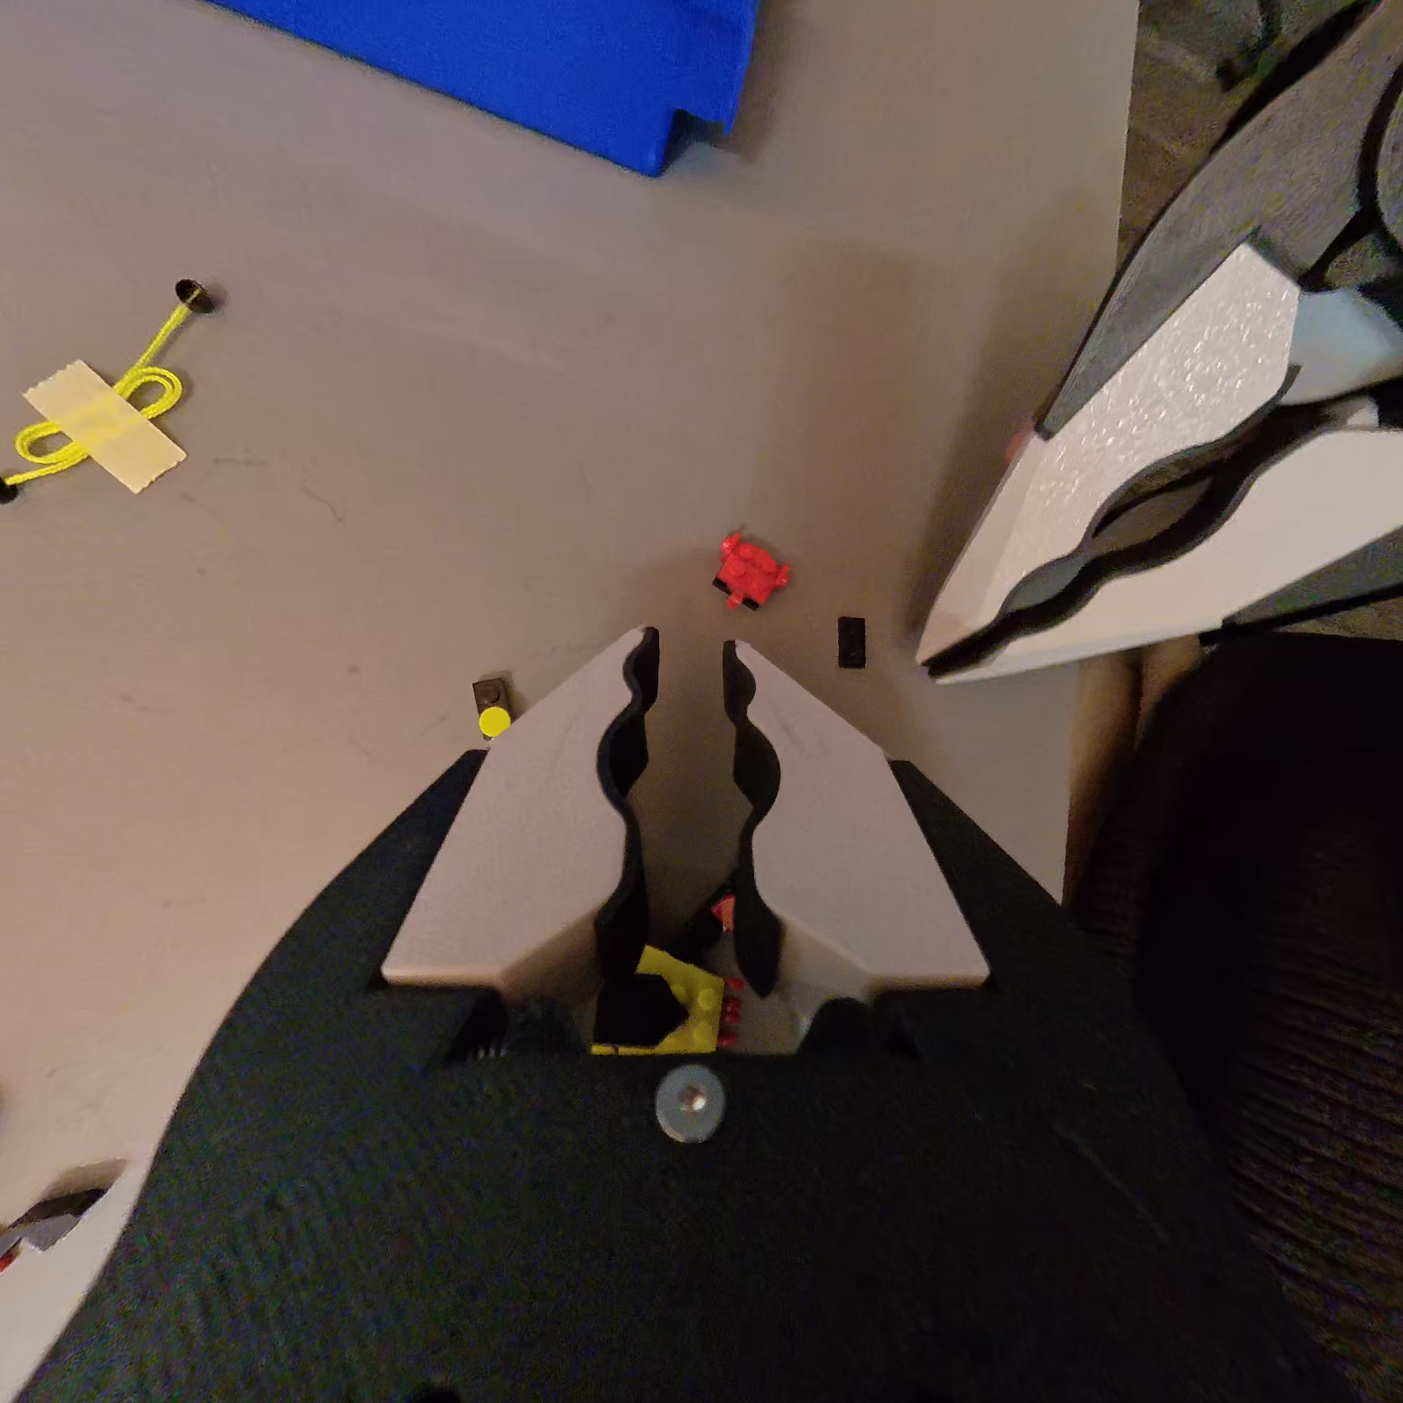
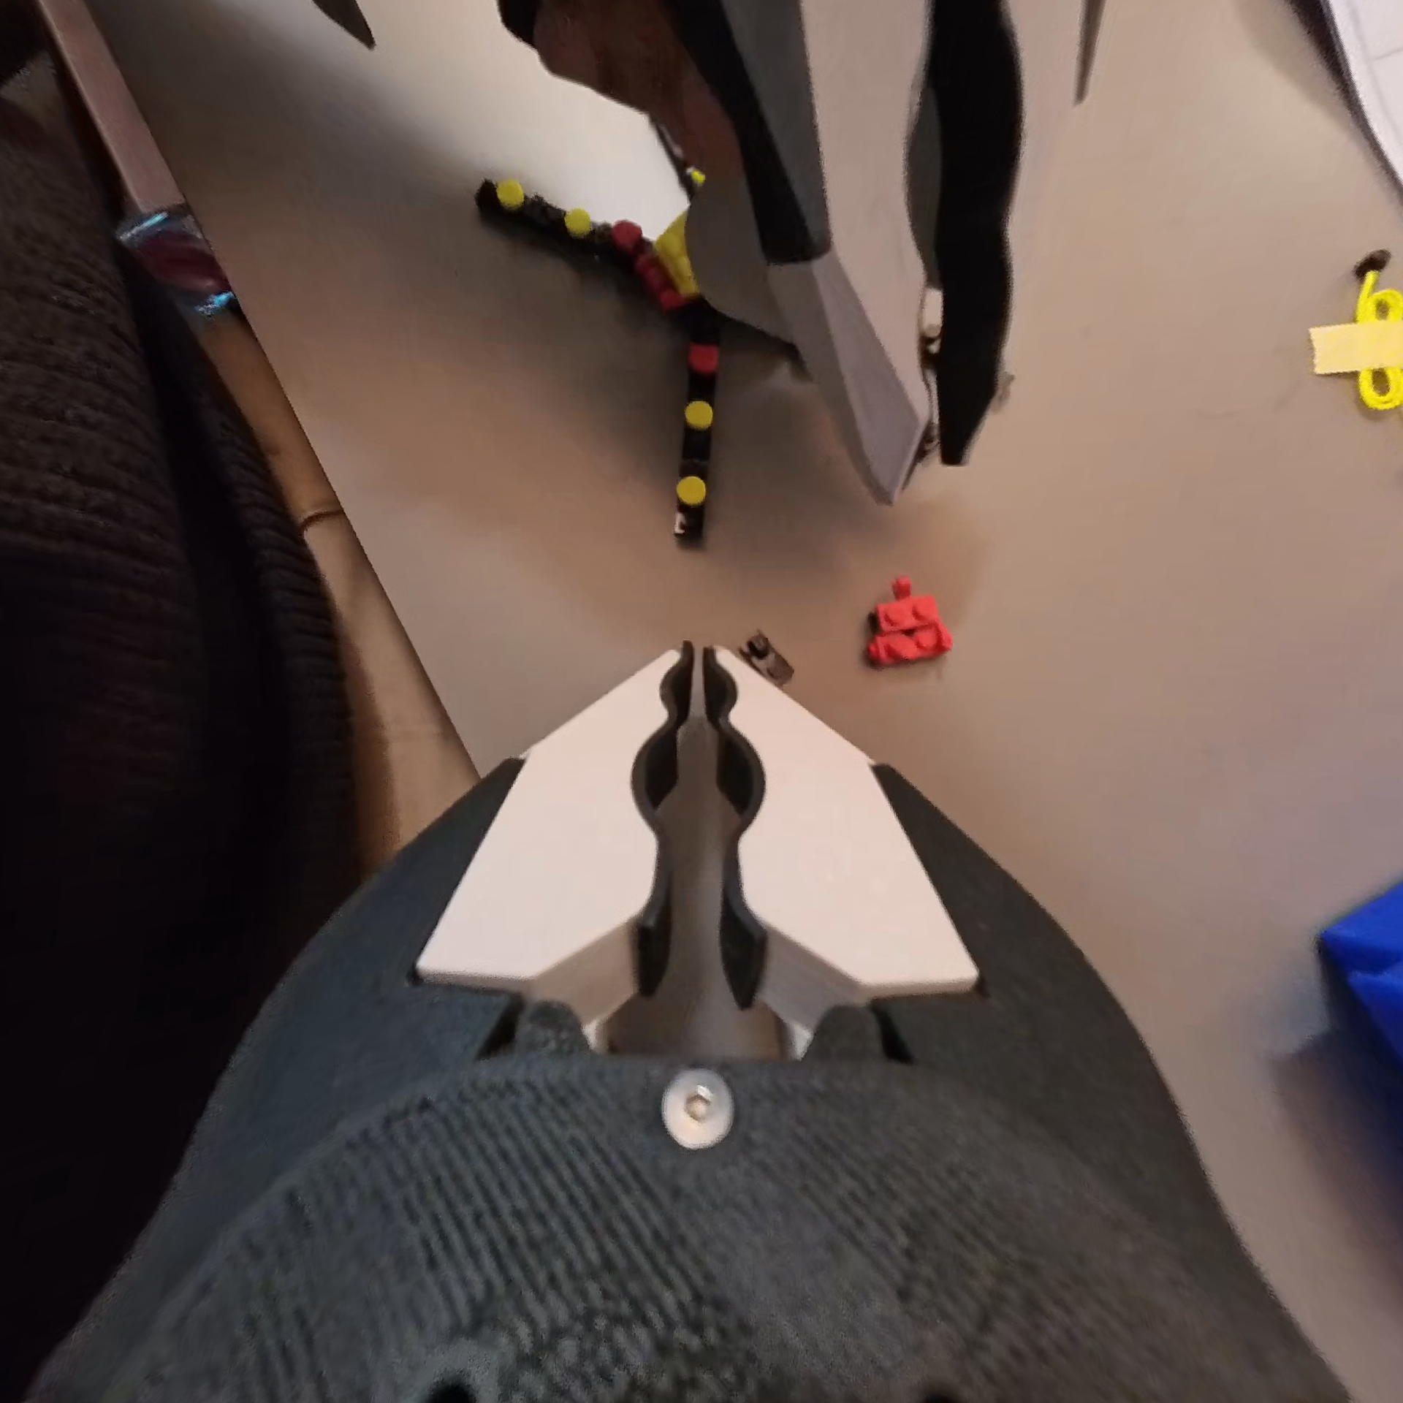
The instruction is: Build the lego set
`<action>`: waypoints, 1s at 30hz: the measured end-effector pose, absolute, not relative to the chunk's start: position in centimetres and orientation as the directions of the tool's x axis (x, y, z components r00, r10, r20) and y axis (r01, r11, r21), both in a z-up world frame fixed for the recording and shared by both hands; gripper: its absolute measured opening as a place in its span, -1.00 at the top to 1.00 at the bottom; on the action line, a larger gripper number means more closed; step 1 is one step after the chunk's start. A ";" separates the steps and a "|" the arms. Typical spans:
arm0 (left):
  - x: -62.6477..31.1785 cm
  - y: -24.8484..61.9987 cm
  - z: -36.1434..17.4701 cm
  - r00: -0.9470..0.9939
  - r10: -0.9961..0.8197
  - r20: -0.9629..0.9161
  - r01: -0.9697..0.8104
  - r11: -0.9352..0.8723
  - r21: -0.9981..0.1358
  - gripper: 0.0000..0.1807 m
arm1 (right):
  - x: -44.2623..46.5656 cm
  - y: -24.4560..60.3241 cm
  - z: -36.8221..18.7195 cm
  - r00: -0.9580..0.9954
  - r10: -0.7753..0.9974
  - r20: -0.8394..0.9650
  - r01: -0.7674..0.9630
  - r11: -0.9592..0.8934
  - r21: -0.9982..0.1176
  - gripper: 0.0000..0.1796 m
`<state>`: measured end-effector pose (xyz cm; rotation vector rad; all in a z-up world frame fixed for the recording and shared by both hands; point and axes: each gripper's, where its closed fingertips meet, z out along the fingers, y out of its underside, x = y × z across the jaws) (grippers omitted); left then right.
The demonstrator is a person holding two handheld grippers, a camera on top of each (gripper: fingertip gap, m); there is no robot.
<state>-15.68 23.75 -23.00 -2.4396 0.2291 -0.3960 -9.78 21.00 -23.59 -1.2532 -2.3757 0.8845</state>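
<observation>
A small red lego assembly lies on the tan table just beyond my left gripper, which is open and empty above the table. A small black piece lies to its right, and a dark plate with a yellow round stud to its left. A black lego build with yellow and red studs lies partly under the left gripper. My right gripper is shut and empty, its tip beside the black piece. The red assembly lies to its right. The right gripper also shows here.
A blue box sits at the far side of the table and also shows in the right wrist view. A yellow string under a tape strip lies at the left. The table edge runs beside a person's dark knit sleeve. Some 7 cm of space lies between my two pairs of fingers.
</observation>
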 end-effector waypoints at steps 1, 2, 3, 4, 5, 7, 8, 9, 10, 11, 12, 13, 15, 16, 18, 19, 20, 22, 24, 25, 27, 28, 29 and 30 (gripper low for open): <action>-15.7 23.8 -23.0 0.939 -0.260 0.226 -0.064 -0.776 -0.627 0.83 | -9.8 20.8 -23.9 -0.571 0.821 -0.011 0.638 0.435 -0.635 0.98; -15.7 23.8 -23.1 0.939 -0.260 0.226 -0.064 -0.776 -0.627 0.83 | -9.9 20.8 -24.2 -0.569 0.822 0.005 0.646 0.451 -0.617 0.97; -15.7 23.8 -23.0 0.939 -0.260 0.225 -0.064 -0.776 -0.628 0.83 | -10.0 21.2 -24.6 -0.560 0.828 0.029 0.653 0.463 -0.599 0.96; -15.7 23.8 -23.0 0.939 -0.260 0.225 -0.064 -0.775 -0.629 0.83 | -10.0 21.6 -24.9 -0.551 0.833 0.047 0.662 0.471 -0.582 0.96; -15.7 23.8 -22.9 0.939 -0.259 0.225 -0.063 -0.774 -0.630 0.83 | -10.0 21.9 -25.0 -0.543 0.838 0.055 0.668 0.471 -0.576 0.95; -15.7 23.8 -22.9 0.938 -0.258 0.229 -0.058 -0.772 -0.632 0.83 | -10.2 22.1 -24.9 -0.525 0.850 0.040 0.676 0.445 -0.588 0.92; -15.7 23.8 -22.9 0.938 -0.258 0.232 -0.056 -0.773 -0.632 0.83 | -10.3 22.2 -24.9 -0.518 0.855 0.032 0.681 0.435 -0.589 0.90; -15.7 23.8 -22.9 0.937 -0.257 0.235 -0.054 -0.773 -0.632 0.83 | -10.4 22.3 -25.0 -0.513 0.858 0.032 0.684 0.431 -0.589 0.86; -15.7 23.8 -22.9 0.937 -0.257 0.237 -0.053 -0.774 -0.631 0.83 | -10.5 22.3 -25.0 -0.512 0.858 0.036 0.680 0.431 -0.593 0.84; -15.7 23.8 -23.0 0.937 -0.257 0.237 -0.053 -0.775 -0.630 0.83 | -10.7 22.2 -25.0 -0.515 0.856 0.040 0.674 0.433 -0.598 0.78; -15.7 23.8 -23.0 0.937 -0.257 0.238 -0.052 -0.774 -0.631 0.83 | -10.9 22.1 -25.0 -0.517 0.855 0.044 0.667 0.435 -0.605 0.75; -15.7 23.8 -22.9 0.937 -0.256 0.239 -0.051 -0.774 -0.631 0.83 | -11.0 21.8 -25.0 -0.522 0.852 0.044 0.660 0.436 -0.612 0.73; -15.7 23.9 -22.9 0.936 -0.255 0.242 -0.047 -0.773 -0.633 0.83 | -11.2 21.2 -25.0 -0.535 0.844 0.026 0.655 0.434 -0.619 0.72; -15.7 23.9 -22.9 0.936 -0.255 0.243 -0.046 -0.773 -0.633 0.83 | -11.2 20.9 -25.0 -0.538 0.843 0.018 0.653 0.431 -0.622 0.72; -15.7 23.9 -22.8 0.936 -0.254 0.243 -0.045 -0.772 -0.634 0.83 | -11.4 20.7 -25.0 -0.541 0.841 0.019 0.652 0.434 -0.622 0.72; -15.7 23.9 -22.8 0.936 -0.254 0.242 -0.045 -0.772 -0.634 0.83 | -11.4 20.7 -25.0 -0.542 0.840 0.021 0.651 0.436 -0.621 0.73; -15.6 23.9 -22.8 0.936 -0.255 0.241 -0.046 -0.771 -0.636 0.84 | -11.4 20.7 -25.0 -0.541 0.841 0.023 0.650 0.435 -0.623 0.74; -15.5 23.9 -22.7 0.936 -0.257 0.240 -0.048 -0.769 -0.638 0.84 | -11.6 21.0 -25.0 -0.525 0.851 0.025 0.658 0.424 -0.623 0.78; -15.5 23.9 -22.7 0.936 -0.259 0.238 -0.050 -0.769 -0.638 0.84 | -11.9 21.4 -24.6 -0.499 0.866 0.031 0.660 0.404 -0.633 0.83; -15.5 23.9 -22.7 0.936 -0.259 0.237 -0.051 -0.769 -0.638 0.84 | -12.0 21.4 -24.3 -0.488 0.873 0.024 0.660 0.386 -0.645 0.85; -15.5 23.9 -22.6 0.937 -0.258 0.235 -0.051 -0.768 -0.639 0.84 | -12.1 21.3 -23.8 -0.464 0.886 -0.017 0.664 0.335 -0.668 0.88; -15.5 24.0 -22.6 0.937 -0.257 0.235 -0.050 -0.767 -0.640 0.84 | -12.1 21.4 -23.7 -0.439 0.897 -0.042 0.675 0.299 -0.675 0.90; -15.6 24.0 -22.5 0.938 -0.256 0.234 -0.050 -0.767 -0.640 0.84 | -12.2 21.5 -23.7 -0.412 0.909 -0.067 0.688 0.262 -0.676 0.91; -15.6 24.0 -22.5 0.938 -0.255 0.232 -0.050 -0.766 -0.641 0.84 | -12.2 21.5 -23.8 -0.389 0.917 -0.089 0.702 0.233 -0.674 0.91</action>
